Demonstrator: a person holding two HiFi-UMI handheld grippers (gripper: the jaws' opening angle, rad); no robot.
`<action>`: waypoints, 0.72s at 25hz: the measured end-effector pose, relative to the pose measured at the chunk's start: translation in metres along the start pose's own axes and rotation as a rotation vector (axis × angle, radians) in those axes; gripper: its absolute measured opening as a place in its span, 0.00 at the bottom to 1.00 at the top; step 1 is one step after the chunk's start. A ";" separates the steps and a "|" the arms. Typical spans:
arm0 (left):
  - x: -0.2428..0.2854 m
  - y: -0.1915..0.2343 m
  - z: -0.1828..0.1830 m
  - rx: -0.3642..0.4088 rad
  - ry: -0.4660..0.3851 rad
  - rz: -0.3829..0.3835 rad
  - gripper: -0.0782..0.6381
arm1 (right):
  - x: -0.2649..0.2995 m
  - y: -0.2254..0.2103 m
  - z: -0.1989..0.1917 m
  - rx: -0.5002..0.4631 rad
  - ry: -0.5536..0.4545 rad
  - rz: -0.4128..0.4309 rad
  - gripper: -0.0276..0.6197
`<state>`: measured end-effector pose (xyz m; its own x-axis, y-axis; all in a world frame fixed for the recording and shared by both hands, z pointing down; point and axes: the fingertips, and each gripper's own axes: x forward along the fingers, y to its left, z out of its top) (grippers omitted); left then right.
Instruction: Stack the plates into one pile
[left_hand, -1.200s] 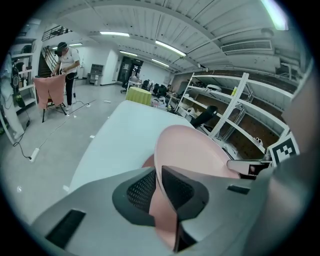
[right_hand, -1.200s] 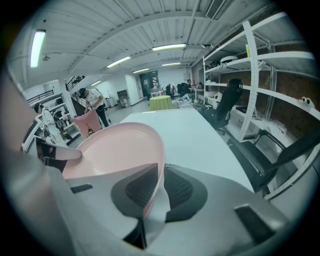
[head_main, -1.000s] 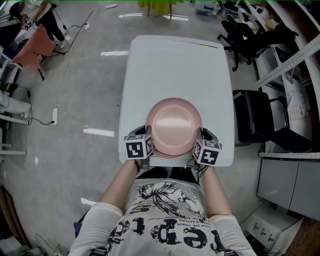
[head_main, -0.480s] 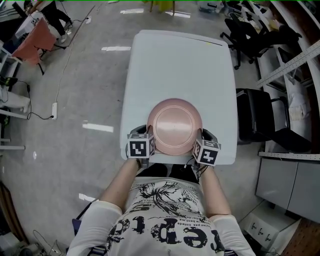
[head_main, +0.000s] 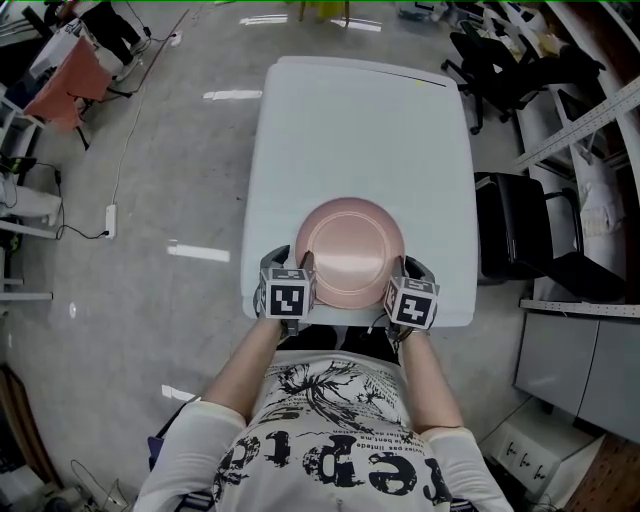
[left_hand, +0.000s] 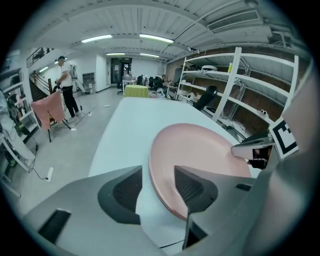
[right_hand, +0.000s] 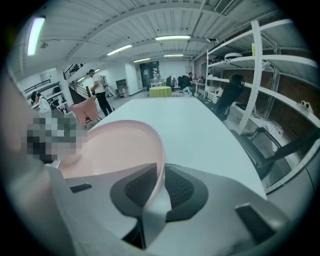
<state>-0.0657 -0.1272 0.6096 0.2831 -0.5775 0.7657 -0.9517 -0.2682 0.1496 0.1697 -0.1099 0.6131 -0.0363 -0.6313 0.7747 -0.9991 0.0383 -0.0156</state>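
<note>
Both forearms (head_main: 245, 365) reach forward from the body, bare below white sleeves, one to each side. The left gripper (left_hand: 157, 187) points steeply down; its jaws have just been opening and now stand apart, the plate (head_main: 350, 250) rim loose between them. The right gripper (right_hand: 159, 187) is angled down too, its jaws just eased a touch wider, yet close on the opposite rim.

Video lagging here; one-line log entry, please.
pink plates: on table; left gripper: jaws just opening, loose around plates; right gripper: jaws just opening, gripping plates
</note>
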 end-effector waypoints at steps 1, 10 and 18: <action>0.000 0.002 0.004 0.019 -0.015 0.020 0.43 | 0.001 0.000 0.000 -0.014 0.004 -0.007 0.13; -0.004 0.002 0.010 -0.030 -0.028 -0.024 0.44 | -0.008 0.006 0.016 -0.062 -0.036 -0.002 0.29; -0.028 0.012 0.032 -0.072 -0.156 -0.041 0.16 | -0.032 0.012 0.044 -0.106 -0.146 0.001 0.10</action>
<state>-0.0815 -0.1391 0.5694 0.3313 -0.6817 0.6523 -0.9435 -0.2408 0.2276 0.1578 -0.1237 0.5600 -0.0475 -0.7365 0.6748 -0.9918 0.1153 0.0560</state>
